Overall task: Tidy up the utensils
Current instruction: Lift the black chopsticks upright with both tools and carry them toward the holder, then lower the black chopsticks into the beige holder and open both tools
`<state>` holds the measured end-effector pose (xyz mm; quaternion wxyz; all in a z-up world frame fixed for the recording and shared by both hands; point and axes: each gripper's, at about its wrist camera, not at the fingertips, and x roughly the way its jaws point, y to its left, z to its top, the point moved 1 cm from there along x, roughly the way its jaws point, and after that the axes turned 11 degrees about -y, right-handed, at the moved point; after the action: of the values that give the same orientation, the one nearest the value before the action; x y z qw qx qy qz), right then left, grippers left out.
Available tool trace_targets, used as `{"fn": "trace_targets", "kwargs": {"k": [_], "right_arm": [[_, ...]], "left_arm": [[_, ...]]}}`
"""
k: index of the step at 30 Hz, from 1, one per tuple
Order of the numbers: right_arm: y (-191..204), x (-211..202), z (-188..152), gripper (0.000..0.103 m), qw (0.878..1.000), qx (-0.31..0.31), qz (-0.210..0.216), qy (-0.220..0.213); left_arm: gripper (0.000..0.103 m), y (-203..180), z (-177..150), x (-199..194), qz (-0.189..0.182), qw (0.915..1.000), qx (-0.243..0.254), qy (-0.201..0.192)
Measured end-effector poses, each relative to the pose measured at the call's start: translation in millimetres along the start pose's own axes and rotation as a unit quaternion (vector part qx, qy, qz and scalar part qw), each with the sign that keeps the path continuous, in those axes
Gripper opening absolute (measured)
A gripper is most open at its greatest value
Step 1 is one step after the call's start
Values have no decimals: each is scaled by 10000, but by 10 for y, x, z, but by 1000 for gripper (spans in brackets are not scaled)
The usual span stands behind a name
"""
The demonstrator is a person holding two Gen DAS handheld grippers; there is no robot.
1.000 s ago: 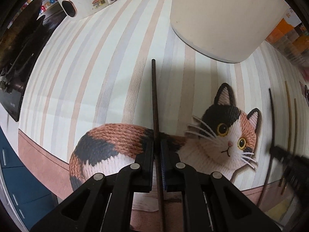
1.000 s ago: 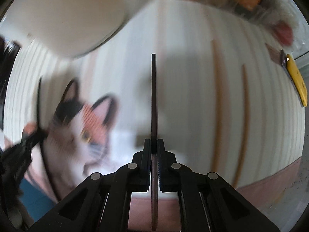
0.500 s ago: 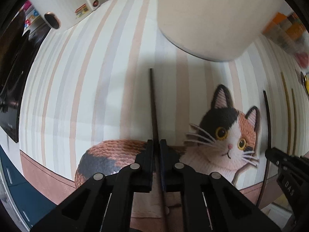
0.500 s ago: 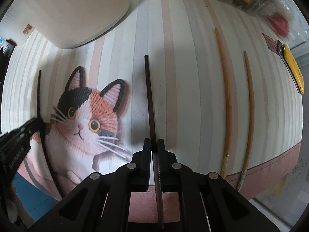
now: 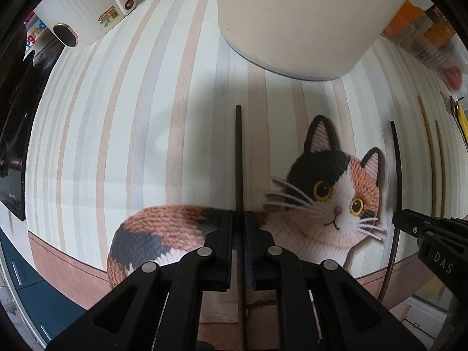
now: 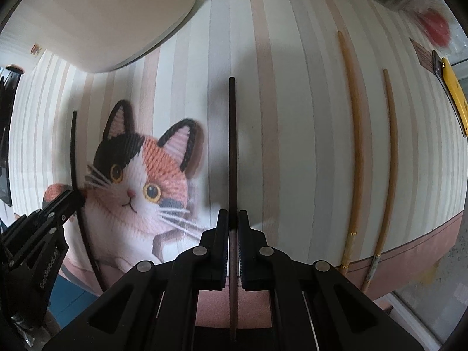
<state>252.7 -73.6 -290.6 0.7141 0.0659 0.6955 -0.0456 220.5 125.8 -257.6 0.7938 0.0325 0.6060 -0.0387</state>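
Note:
My left gripper (image 5: 239,219) is shut on a dark brown chopstick (image 5: 238,158) that points forward above the striped cat-print mat. My right gripper (image 6: 233,219) is shut on a second dark chopstick (image 6: 232,146), also pointing forward. Each gripper shows in the other's view: the right one at the right edge (image 5: 409,219) with its chopstick (image 5: 396,158), the left one at the lower left (image 6: 76,197) with its chopstick (image 6: 74,152). Two light wooden chopsticks (image 6: 355,134) (image 6: 393,146) lie on the mat to the right. A large cream container (image 5: 301,20) stands ahead.
A white appliance (image 5: 96,5) stands at the back left. A yellow tool (image 6: 453,93) and boxes of orange items (image 5: 421,32) sit at the right. The mat's pink border (image 6: 424,251) marks the near table edge.
Both grippers have steadied with their chopsticks still held; the cream container now looms closer in the left view, and the right view has shifted from blurred motion to still.

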Motion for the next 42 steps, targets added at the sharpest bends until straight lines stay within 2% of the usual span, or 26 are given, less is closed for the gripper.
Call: {"fn": "trace_targets", "kwargs": {"k": [9, 16, 20, 23, 33, 42], "right_arm": [[-33, 65, 187, 7, 10000, 4, -35, 1], [37, 15, 82, 6, 9996, -61, -143, -217], [51, 1, -17, 6, 9992, 23, -104, -381], [-45, -119, -130, 6, 9985, 137, -5, -531], [-300, -810, -210, 6, 9873, 188, 381, -1529], [-230, -1279, -135, 6, 9719, 113, 503, -2299]], "left_arm": [[8, -27, 283, 21, 57, 10000, 38, 42], [3, -210, 334, 51, 106, 9999, 73, -75], [3, -176, 258, 9, 165, 9998, 8, -141], [3, -111, 262, -137, 250, 9991, 4, -334], [3, 79, 327, -785, 230, 9938, -208, -1072], [3, 165, 427, -1337, 222, 9826, -348, -1809]]}}
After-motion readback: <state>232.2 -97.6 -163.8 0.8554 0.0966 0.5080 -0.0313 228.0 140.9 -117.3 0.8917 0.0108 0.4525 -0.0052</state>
